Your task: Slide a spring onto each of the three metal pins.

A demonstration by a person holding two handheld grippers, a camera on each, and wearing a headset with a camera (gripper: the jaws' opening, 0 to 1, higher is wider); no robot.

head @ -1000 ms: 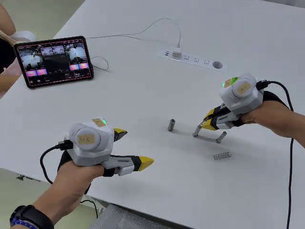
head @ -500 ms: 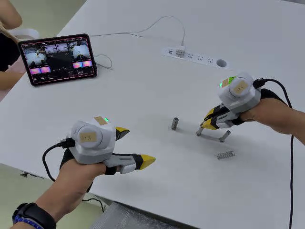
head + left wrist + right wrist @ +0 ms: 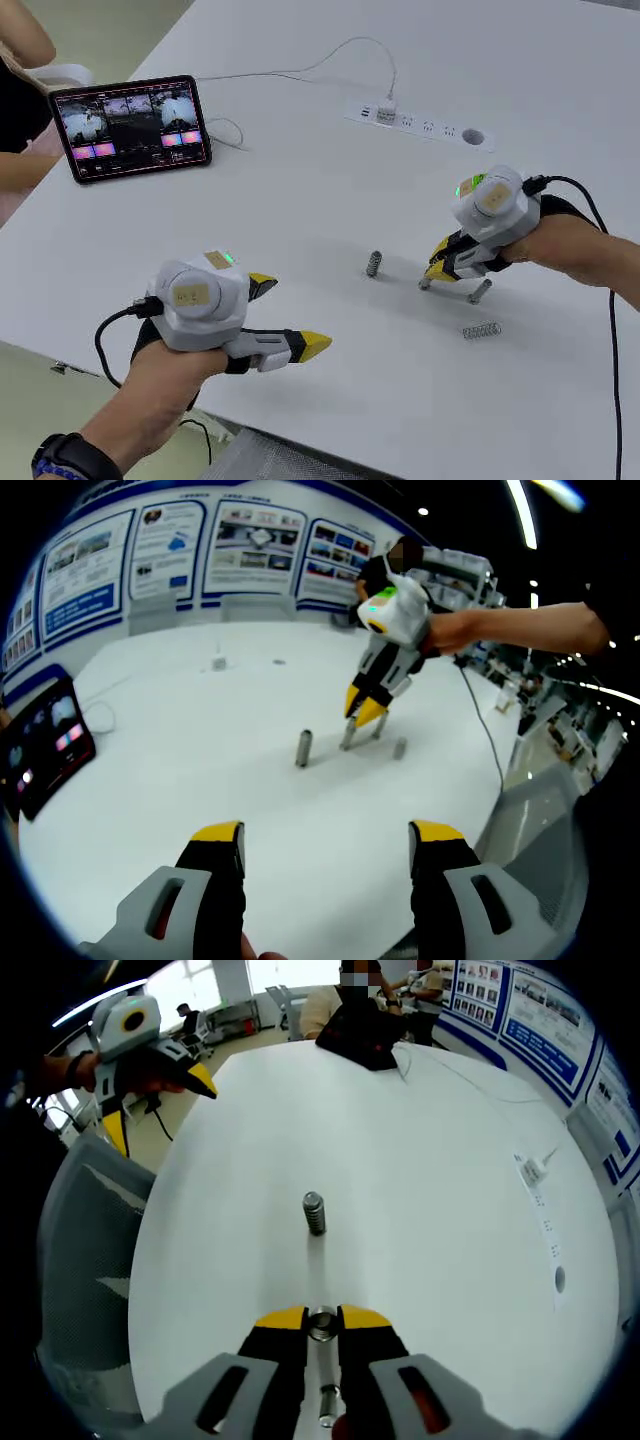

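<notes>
Since a second earlier, the right claw (image 3: pixel 322 1318) sits slightly lower, tips closed on a metal pin (image 3: pixel 426 283); its body hides that contact in the head view. Beneath it, nearer the hand, stands a second pin (image 3: pixel 480 291), with a loose spring (image 3: pixel 481 330) beside. Ahead of the tips, a third pin (image 3: pixel 314 1212) wears a grey coil. Well apart, the left claw (image 3: pixel 315 832) hovers with jaws apart and empty above the white tabletop (image 3: pixel 300 200); posters (image 3: pixel 150 550) line the walls.

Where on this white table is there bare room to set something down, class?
Bare: the wide stretch between the black tablet, white power strip and spring-covered upright metal pin. Crowded: around the right tongs, by the loose coil spring.
</notes>
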